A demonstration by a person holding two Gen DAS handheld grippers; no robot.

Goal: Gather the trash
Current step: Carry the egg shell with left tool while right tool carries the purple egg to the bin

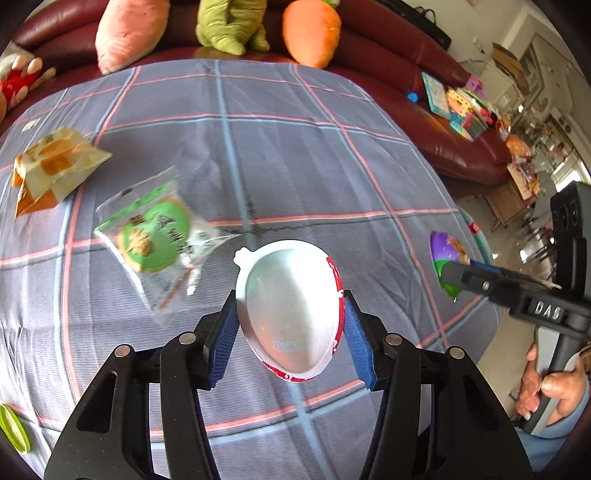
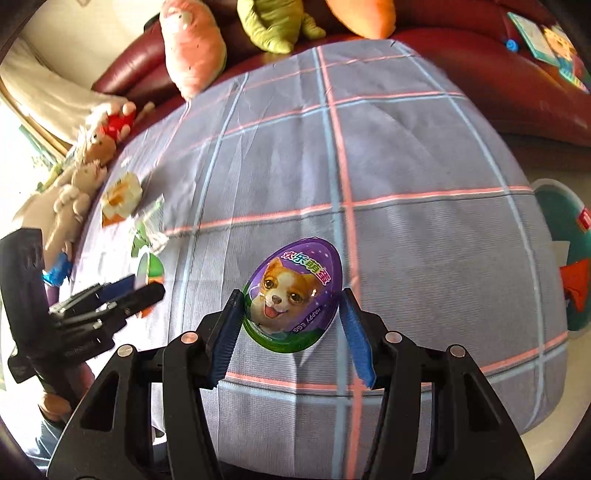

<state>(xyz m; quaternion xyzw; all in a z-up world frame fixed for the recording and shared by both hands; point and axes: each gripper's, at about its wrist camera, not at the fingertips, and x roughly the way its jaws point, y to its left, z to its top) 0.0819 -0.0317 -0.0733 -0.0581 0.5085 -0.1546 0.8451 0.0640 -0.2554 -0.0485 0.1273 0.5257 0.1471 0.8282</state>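
Covering table: plaid cloth (image 1: 280,155), sofa (image 1: 436,74) behind.

Home living room; red leather sofa (image 1: 424,55); plush toys (image 1: 229,26); checked tablecloth (image 1: 277,147)

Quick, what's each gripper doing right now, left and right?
Left gripper: shut on the silver egg half.
Right gripper: shut on the purple puppy egg.

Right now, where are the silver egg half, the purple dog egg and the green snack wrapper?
silver egg half (image 1: 291,314): left wrist view, on its shiny face.
purple dog egg (image 2: 291,295): right wrist view, on the dog picture.
green snack wrapper (image 1: 155,232): left wrist view, on the green disc.
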